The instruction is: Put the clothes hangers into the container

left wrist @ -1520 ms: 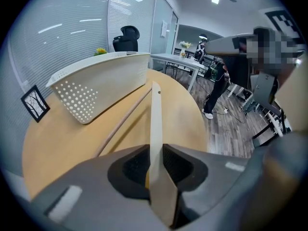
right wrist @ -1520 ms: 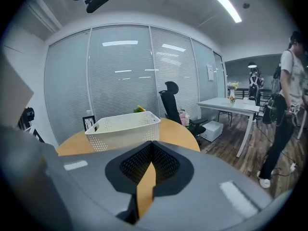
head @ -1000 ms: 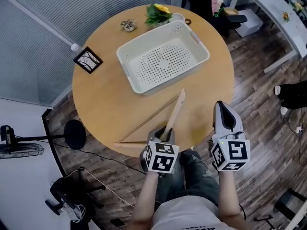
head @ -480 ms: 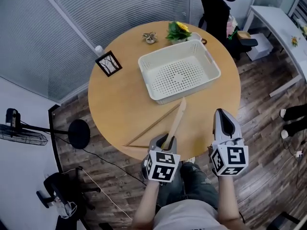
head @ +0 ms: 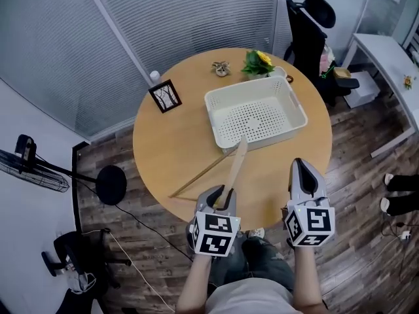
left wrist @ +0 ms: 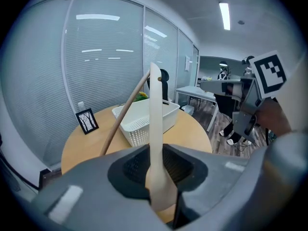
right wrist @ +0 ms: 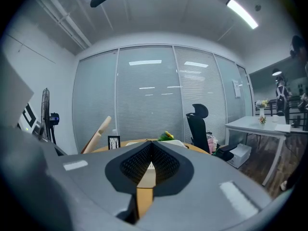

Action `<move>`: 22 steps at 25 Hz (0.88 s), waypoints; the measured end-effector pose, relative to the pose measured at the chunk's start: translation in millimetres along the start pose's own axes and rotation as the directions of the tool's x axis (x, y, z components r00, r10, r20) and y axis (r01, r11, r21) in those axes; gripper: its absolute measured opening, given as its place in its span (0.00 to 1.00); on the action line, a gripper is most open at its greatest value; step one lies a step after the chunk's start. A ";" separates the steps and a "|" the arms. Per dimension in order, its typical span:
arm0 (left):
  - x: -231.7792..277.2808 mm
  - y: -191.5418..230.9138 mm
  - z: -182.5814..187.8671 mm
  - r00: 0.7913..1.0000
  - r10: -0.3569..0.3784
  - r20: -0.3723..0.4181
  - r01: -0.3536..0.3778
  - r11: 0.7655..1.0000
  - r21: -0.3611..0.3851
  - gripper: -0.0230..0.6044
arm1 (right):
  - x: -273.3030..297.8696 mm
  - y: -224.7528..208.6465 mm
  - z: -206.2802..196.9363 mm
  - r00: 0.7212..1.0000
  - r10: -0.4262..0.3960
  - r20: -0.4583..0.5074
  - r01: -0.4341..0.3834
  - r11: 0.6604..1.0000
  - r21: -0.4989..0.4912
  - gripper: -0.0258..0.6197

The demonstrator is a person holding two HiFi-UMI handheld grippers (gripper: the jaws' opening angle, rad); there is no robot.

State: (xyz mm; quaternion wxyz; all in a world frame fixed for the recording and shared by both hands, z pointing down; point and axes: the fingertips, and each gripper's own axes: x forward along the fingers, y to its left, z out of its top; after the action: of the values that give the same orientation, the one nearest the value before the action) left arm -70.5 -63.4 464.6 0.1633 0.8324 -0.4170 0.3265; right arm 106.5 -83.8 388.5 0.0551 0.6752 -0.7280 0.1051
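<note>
A pale wooden clothes hanger point(head: 234, 169) is held by one end in my left gripper point(head: 219, 200), which is shut on it. It slants up off the round table point(head: 170, 149), and its far tip overlaps the near wall of the white perforated container point(head: 298, 103). In the left gripper view the hanger point(left wrist: 155, 129) rises straight out of the jaws, with the container point(left wrist: 144, 119) behind it. My right gripper point(head: 303, 172) hovers at the table's near right edge, shut and holding nothing. The right gripper view shows its closed jaws point(right wrist: 151, 160) and the hanger point(right wrist: 98, 134) off to the left.
A small framed picture point(head: 165, 96), a little ornament point(head: 221, 68) and a potted yellow flower point(head: 258, 62) stand at the table's far side. A black office chair point(head: 309, 25) and a white desk point(head: 386, 57) are beyond it, and a fan stand point(head: 39, 169) is on the left.
My left gripper has carried the hanger up and forward, so its tip now reaches the container's near wall. The head view has pulled back. The right gripper stays shut.
</note>
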 end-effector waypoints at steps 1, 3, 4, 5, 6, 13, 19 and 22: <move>-2.7 2.1 4.4 1.000 0.006 0.009 -0.006 1.000 0.001 0.18 | 0.4 0.6 2.1 1.000 0.002 0.004 -0.002 1.000 -0.001 0.07; -7.1 6.6 13.7 0.999 0.018 0.028 -0.018 1.000 0.006 0.18 | 1.6 2.1 6.0 1.000 0.007 0.014 -0.007 1.000 -0.003 0.07; -9.1 9.0 19.1 0.999 0.022 0.039 -0.023 1.000 0.009 0.18 | 2.3 3.0 7.8 1.000 0.009 0.017 -0.009 1.000 -0.005 0.07; -11.3 11.4 25.0 0.998 0.026 0.052 -0.026 1.000 0.011 0.18 | 2.7 4.0 9.5 1.000 0.011 0.021 -0.010 1.000 -0.006 0.07; -13.6 13.6 31.7 0.997 0.027 0.066 -0.028 1.000 0.013 0.18 | 2.8 4.8 11.1 1.000 0.011 0.024 -0.011 1.000 -0.008 0.07; -30.0 23.9 86.3 0.983 0.023 0.183 -0.033 0.998 0.050 0.18 | 2.5 5.5 21.6 0.999 0.000 0.048 0.001 1.000 -0.011 0.07; -39.7 35.1 118.4 0.968 0.016 0.249 -0.036 0.996 0.079 0.18 | 4.7 7.9 32.0 0.998 -0.021 0.065 0.022 1.000 -0.017 0.07; -46.9 41.1 133.1 0.960 0.012 0.280 -0.041 0.994 0.098 0.18 | 5.4 10.7 38.3 0.997 -0.029 0.076 0.031 0.999 -0.024 0.07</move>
State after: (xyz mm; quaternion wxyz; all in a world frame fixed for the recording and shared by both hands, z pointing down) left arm -69.8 -132.8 335.0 0.0552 0.8718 -0.4295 0.2290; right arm 97.8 -97.1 351.6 0.0378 0.6889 -0.7205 0.0693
